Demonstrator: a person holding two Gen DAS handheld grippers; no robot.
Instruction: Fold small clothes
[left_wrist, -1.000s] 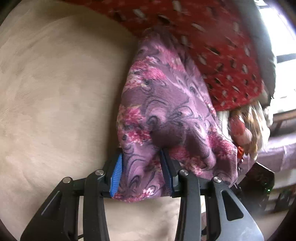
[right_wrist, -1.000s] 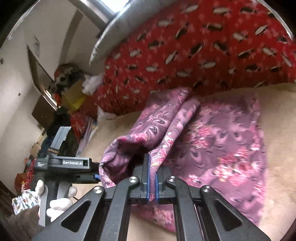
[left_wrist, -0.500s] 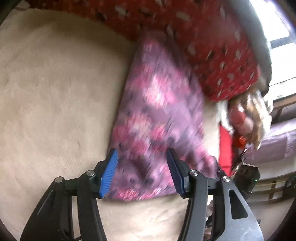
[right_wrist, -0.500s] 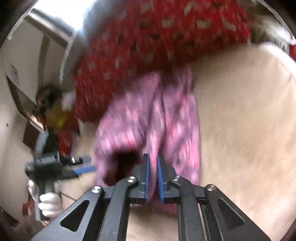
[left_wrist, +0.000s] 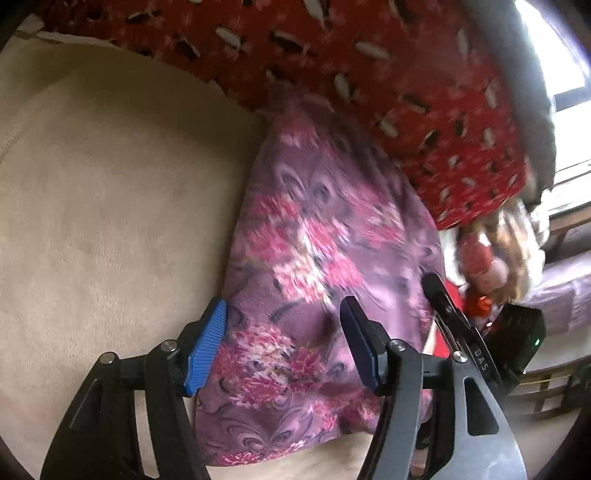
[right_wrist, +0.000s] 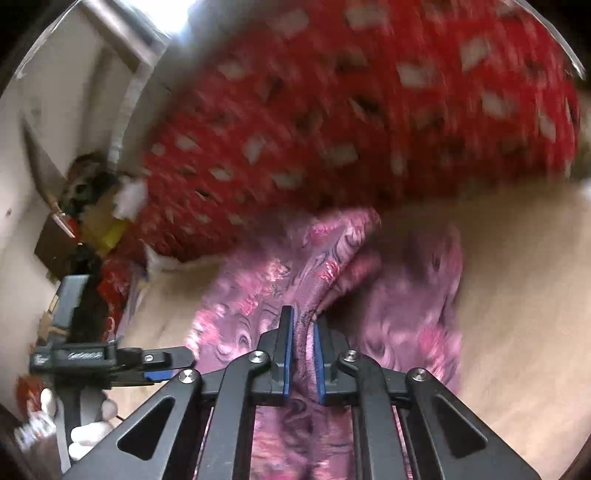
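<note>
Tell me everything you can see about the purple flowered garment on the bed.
The purple garment is soft, thin-looking cloth printed with pink flowers and dark swirls. It lies on the beige blanket, its far end against the red patterned bedding. It looks partly folded, with a raised ridge of cloth running up its middle. The left gripper is open, its fingers straddling the near end. The right gripper has its fingers close around a pinch of that ridge, with a narrow gap between the pads.

Right wrist view: red patterned blanket (right_wrist: 369, 122) motion-blurred, print unreadable. Purple floral garment (right_wrist: 280, 435) near edge hidden beneath right gripper (right_wrist: 302, 356) linkage.
</note>
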